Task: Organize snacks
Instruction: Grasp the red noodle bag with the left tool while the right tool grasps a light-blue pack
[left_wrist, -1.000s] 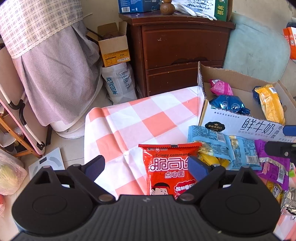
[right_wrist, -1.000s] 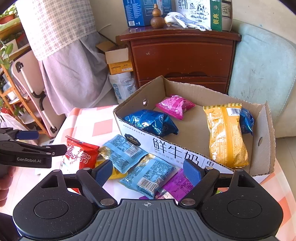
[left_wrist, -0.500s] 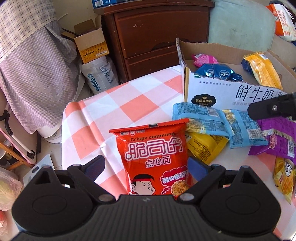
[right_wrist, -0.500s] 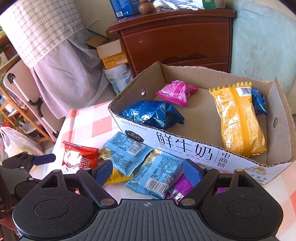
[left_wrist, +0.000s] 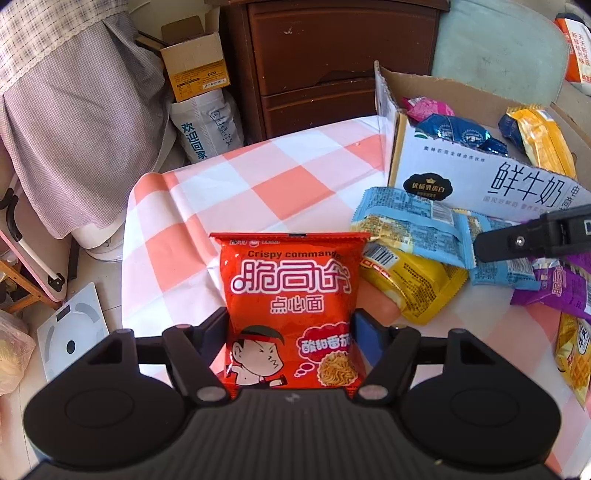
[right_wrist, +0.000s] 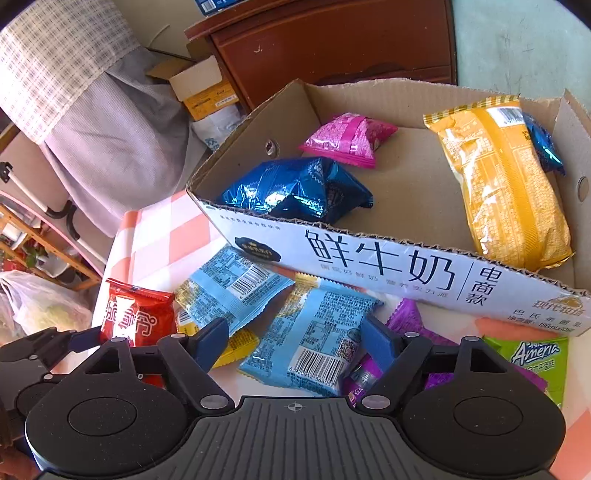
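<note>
Left wrist view puts a glossy red noodle-snack packet (left_wrist: 291, 314) squarely between the left tongs (left_wrist: 291, 339), flat and rectangular with crimped ends, lying on the bench (left_wrist: 280, 184) under an orange-and-white checked cloth. The jaws are closing, and their blue pads (left_wrist: 365, 332) sit right at the packet's two side edges; whether they already press it I cannot tell. These tongs point steeply down at the bench.

Just right of the red packet lies a crinkled yellow packet (left_wrist: 410, 284), and on top of it two pale-blue foil packets (left_wrist: 406, 221) overlap. A purple packet (left_wrist: 557, 288) lies further right.

From the right wrist view, the right tongs (right_wrist: 295, 339) also tilt down, jaws closing at a middling width, with one pale-blue barcode packet (right_wrist: 314, 336) between them; the pads stand clear of its edges. A green packet (right_wrist: 535, 354) lies at the right, beside the purple one.

Behind the loose heap stands a shallow corrugated cardboard box (right_wrist: 388, 266) with a white printed front wall. Inside it lie a shiny dark-blue pouch (right_wrist: 295, 188), a pink pouch (right_wrist: 347, 138) and a long golden-yellow bag (right_wrist: 506, 181), with another blue pouch tucked behind the bag.

Beyond the bench stand a dark wooden cabinet (left_wrist: 332, 55) and a small open carton (left_wrist: 195, 62) on the floor.
</note>
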